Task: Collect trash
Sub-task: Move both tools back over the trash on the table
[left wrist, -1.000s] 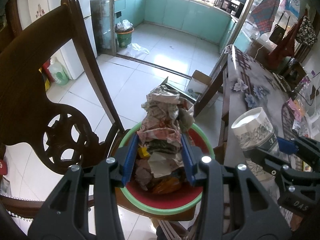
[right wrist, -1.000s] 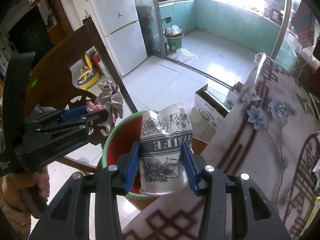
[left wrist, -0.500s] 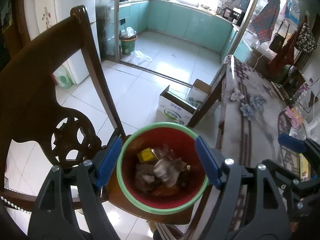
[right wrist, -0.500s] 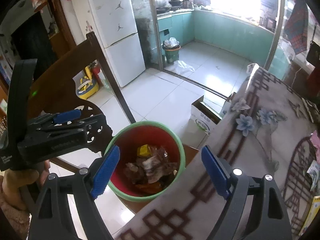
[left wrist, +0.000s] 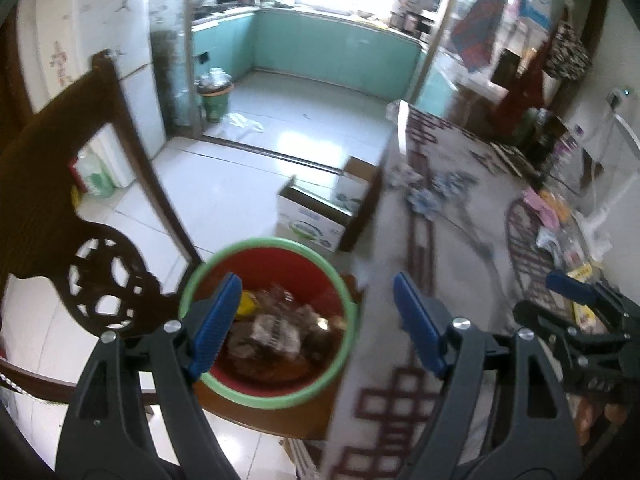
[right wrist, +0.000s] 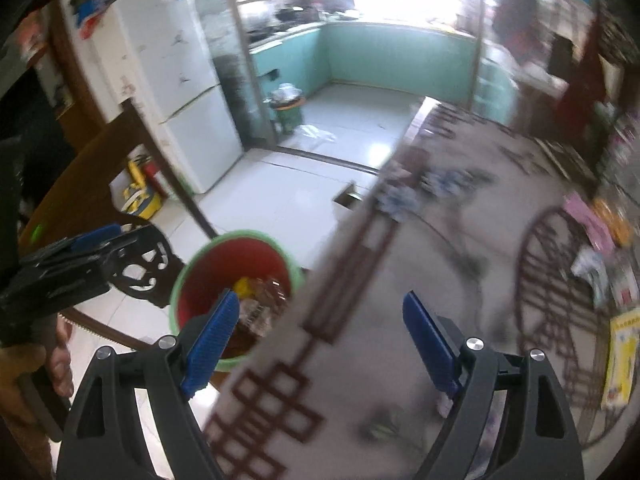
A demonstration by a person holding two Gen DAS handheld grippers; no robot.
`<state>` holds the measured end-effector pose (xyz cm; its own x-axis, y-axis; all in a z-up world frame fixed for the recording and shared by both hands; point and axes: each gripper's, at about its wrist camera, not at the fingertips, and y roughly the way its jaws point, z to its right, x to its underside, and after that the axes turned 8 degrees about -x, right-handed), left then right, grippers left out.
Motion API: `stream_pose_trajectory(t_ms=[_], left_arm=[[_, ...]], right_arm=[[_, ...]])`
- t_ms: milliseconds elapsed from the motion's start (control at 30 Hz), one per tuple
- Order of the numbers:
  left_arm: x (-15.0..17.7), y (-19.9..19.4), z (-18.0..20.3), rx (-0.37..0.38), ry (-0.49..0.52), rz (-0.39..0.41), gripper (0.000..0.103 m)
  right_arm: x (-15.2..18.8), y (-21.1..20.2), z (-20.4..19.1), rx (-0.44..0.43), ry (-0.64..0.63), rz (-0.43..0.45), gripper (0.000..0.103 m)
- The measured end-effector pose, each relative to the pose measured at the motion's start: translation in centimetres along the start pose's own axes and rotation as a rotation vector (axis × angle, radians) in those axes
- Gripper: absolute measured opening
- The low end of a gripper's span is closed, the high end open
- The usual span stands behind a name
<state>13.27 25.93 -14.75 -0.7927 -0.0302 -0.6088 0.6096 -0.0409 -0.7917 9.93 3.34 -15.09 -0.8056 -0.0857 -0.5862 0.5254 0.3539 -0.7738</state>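
In the left wrist view, the left gripper (left wrist: 314,322) is released and holds nothing; the round red plastic bin with a green rim (left wrist: 267,394) stands just below it, full of crumpled paper trash (left wrist: 276,330). In the right wrist view, the right gripper (right wrist: 320,338) is also released, over the smooth patterned counter (right wrist: 460,240) edge. Loose pieces could spill if the light bin is bumped.

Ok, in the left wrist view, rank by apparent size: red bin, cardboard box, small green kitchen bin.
1. Red bin, though nearness inflates it.
2. Cardboard box.
3. Small green kitchen bin, farthest away.
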Motion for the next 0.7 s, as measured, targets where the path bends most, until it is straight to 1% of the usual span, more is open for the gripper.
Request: stream_pose_trajectory(t_ms=[133,233,300,367,500,600,667,700], left_arm=[[0.7,0.1,4.8,0.052,0.066,-0.018,0.076],[1.0,-0.2,8.6,0.08,0.104,-0.01,0.076],[1.3,-0.7,11.1,0.092,0.123,-0.003,0.076],[1.9,-1.0,13.7,0.096,0.139,-0.005,0.076],[3.3,-1.3,19.0,0.103,0.172,-0.026,0.076],[4.4,-1.4,22.7,0.111,0.178,-0.048,0.076],[5.1,-1.3,25.1,0.116,0.19,-0.058,0.076],[5.4,-1.3,26.4,0.121,0.198,-0.063,0.076]], right_arm=[[2.0,-2.9,4.4,0.067,0.081,0.021,0.081],[3.6,-5.5,9.0,0.138,0.137,0.043,0.081],[4.8,-7.4,12.9,0.194,0.184,0.057,0.081],[6.2,-9.5,17.8,0.254,0.259,0.061,0.081],[9.4,-13.0,26.4,0.334,0.395,0.058,0.081],[11.3,-14.9,31.2,0.369,0.451,0.048,0.081],[12.3,-15.3,34.3,0.367,0.477,0.024,0.081],[12.6,-15.3,35.2,0.362,0.484,0.012,0.081]])
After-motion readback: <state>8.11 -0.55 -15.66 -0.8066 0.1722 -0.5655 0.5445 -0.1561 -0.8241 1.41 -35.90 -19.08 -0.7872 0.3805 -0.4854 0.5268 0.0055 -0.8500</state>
